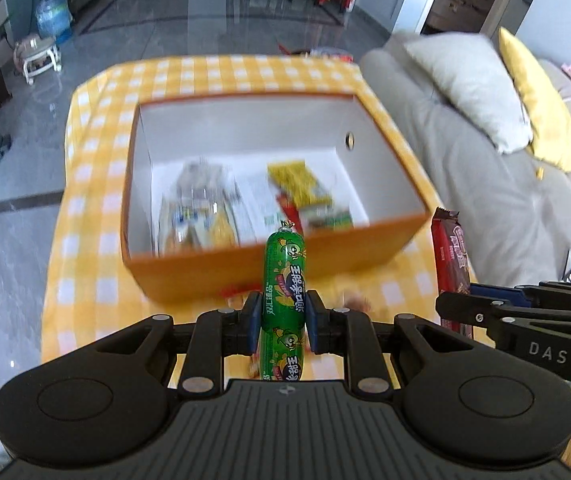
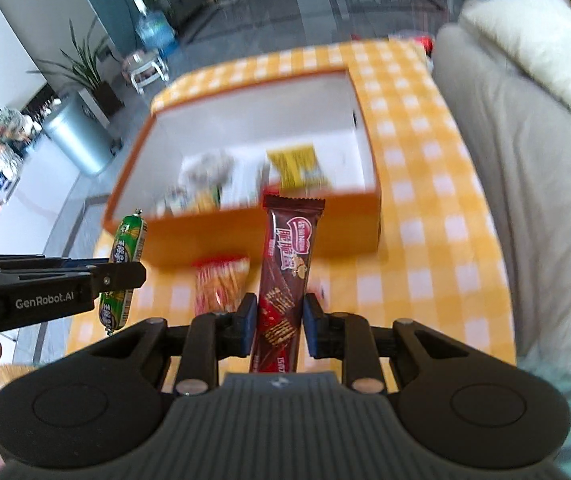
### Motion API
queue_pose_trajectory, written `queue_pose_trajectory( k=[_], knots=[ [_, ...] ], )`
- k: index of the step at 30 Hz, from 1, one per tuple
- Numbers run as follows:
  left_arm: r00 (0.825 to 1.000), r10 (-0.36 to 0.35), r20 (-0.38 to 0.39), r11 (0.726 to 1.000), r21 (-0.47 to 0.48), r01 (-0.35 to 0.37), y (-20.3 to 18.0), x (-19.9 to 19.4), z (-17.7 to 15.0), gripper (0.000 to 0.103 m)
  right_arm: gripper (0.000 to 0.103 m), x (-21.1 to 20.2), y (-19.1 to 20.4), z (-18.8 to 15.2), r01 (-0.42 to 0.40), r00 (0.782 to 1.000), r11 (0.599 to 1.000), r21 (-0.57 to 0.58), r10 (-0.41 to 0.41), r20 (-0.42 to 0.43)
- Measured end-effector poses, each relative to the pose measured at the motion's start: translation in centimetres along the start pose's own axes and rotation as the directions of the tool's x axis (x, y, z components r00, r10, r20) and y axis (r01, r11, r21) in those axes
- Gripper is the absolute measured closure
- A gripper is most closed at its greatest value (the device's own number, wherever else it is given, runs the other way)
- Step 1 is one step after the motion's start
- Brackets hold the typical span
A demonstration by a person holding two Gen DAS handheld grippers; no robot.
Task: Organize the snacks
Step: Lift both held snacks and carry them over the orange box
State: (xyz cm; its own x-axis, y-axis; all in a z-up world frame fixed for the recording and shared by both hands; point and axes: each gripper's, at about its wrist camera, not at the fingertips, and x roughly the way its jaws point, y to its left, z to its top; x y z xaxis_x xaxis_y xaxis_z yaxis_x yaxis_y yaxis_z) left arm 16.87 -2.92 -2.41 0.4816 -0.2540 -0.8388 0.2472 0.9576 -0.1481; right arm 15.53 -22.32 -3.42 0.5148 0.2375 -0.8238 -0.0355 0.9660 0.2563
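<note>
**Two snacks held clear of the counter, before the orange box.**
Your left claw (image 1: 282, 322) is clamped on a green sausage stick (image 1: 284, 280) at centre frame; your right claw (image 2: 275, 322) grips a brown wafer bar (image 2: 285, 280) at mid-length. Judge both light: the sausage firm but slick, the wafer brittle, so hold it gently. The orange box (image 1: 245, 264) fills mid-frame, snacks inside; a red-striped packet (image 2: 219, 284) lies on the checked counter (image 2: 425, 240).

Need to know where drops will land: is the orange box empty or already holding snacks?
Partly filled. The box has several packets, including a yellow one, on its white floor; bare floor shows at its far end.
</note>
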Motion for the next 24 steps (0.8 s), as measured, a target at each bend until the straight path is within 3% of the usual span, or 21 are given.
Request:
queue_pose_trajectory(
  k=[7, 13, 24],
  knots=[
    [0.997, 0.011, 0.076, 0.999, 0.031, -0.013, -0.2, -0.8, 4.3, 0.079, 0.082, -1.0, 1.1, 4.9, -0.008, 0.996, 0.998, -0.067, 0.014, 0.094],
    [0.995, 0.03, 0.095, 0.998, 0.059, -0.036, -0.2, 0.1, 7.0, 0.079, 0.082, 0.2, 2.0, 8.8, 0.014, 0.99, 0.993, -0.121, 0.003, 0.141],
    [0.998, 0.055, 0.0, 0.994, 0.098, -0.055, 1.0, 6.0, 9.4, 0.079, 0.082, 7.0, 2.3, 12.9, 0.073, 0.994, 0.981, -0.182, -0.057, 0.092]
  ],
)
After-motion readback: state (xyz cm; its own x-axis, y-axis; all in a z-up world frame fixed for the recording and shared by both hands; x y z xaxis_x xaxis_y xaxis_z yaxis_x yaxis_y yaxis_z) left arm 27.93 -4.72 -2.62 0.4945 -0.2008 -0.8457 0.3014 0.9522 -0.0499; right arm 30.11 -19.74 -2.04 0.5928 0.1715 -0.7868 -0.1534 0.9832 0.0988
